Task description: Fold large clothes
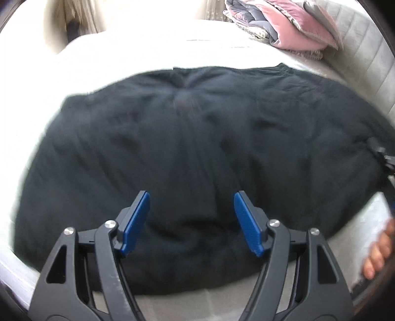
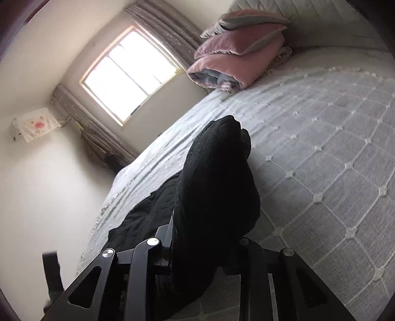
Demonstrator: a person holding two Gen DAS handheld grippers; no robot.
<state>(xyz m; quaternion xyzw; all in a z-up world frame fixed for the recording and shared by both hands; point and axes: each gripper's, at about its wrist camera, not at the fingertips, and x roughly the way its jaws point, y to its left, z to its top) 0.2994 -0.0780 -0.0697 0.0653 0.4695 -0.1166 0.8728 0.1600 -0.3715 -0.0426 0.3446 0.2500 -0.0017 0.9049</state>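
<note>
A large black garment [image 1: 192, 138] lies spread across the pale bed [image 1: 123, 56]. My left gripper [image 1: 192, 210] hovers over its near edge, jaws wide open, blue pads [image 1: 135, 222] empty. My right gripper [image 2: 209, 237] is shut on a bunched fold of the black garment [image 2: 217, 177], which hides its fingertips and rises ahead of it. The right gripper also shows at the right edge of the left wrist view [image 1: 382, 153], at the garment's right side.
A folded pink and grey quilt [image 1: 284, 22] sits at the head of the bed, also in the right wrist view [image 2: 234, 56]. A padded headboard [image 1: 365, 54] runs along the right. A window [image 2: 130, 71] and curtains are beyond the bed. A hand [image 1: 380, 251] shows at the right.
</note>
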